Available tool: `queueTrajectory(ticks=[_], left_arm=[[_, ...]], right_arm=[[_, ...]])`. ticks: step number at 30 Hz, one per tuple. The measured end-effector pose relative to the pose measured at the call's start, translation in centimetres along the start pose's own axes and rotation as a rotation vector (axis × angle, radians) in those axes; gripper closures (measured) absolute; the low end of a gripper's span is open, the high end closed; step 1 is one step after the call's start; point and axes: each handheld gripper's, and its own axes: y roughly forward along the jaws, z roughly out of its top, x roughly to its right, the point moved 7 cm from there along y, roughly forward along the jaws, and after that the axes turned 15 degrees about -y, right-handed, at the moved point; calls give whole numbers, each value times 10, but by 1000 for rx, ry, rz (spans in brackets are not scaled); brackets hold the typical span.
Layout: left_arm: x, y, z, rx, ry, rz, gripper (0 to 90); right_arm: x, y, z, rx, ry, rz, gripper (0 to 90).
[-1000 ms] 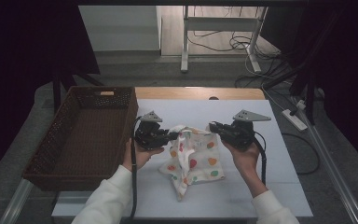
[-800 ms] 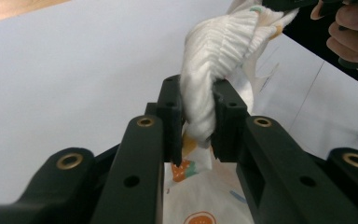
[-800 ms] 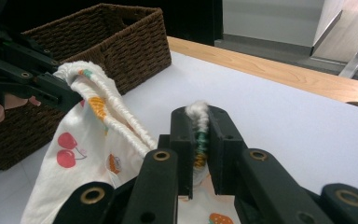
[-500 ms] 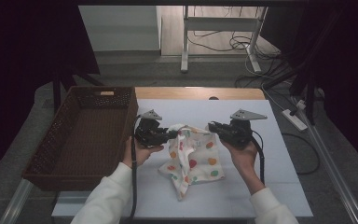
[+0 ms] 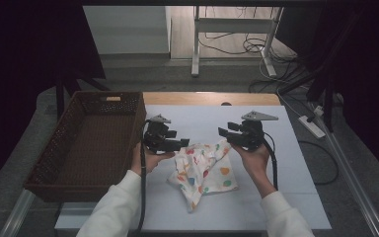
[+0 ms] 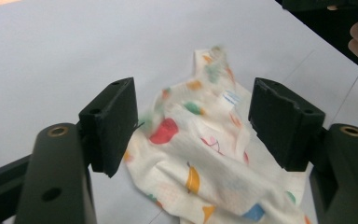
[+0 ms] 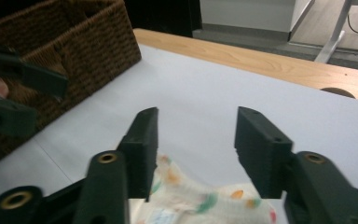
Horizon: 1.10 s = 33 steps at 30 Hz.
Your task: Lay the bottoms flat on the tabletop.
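Presently catalogued, largest item first:

Table (image 5: 296,148): a white-topped surface with a wooden strip along its far edge is seen from the high view; all other items are borne on it.

Basket (image 5: 79,148): a dark brown woven basket, rectangular, is set on the left part of the table, its near corner just beside the left gripper; its woven wall (image 7: 74,42) is also seen in the right gripper view.

Cloth (image 5: 202,170): a white cloth printed with coloured shapes is laid crumpled on the white surface between the two grippers, one corner drawn toward the near edge of the table. It is seen below and between the jaws in the left gripper view (image 6: 200,154), and its edge is seen under the jaws in the right gripper view (image 7: 205,200).

Left gripper (image 6: 193,123): held over the left side of the cloth; the jaws are spread apart, with nothing clamped between them.

Right gripper (image 7: 196,140): held over the cloth's far right corner; the jaws are likewise parted, and no cloth is pinched.
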Motion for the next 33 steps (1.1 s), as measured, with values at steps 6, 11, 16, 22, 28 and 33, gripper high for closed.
queueTrajectory(ticks=[6, 11, 16, 22, 28, 33], left_arm=[[3, -5, -7, -6, 30, -13, 339], [6, -6, -13, -12, 54, -29, 362], [8, -7, -16, -13, 66, -36, 371], [9, -10, -22, -7, 70, -46, 373], [10, -11, -34, -9, 77, -46, 374], [9, -11, -46, -6, 64, -63, 376]], right_arm=[[-6, -7, -8, -13, -16, 25, 456], [-9, -15, -16, -29, -24, 44, 455], [-11, -21, -21, -30, -26, 56, 454], [-16, -25, -27, -50, -27, 80, 452], [-20, -29, -40, -79, -23, 90, 448], [-22, -35, -50, -90, -24, 93, 448]])
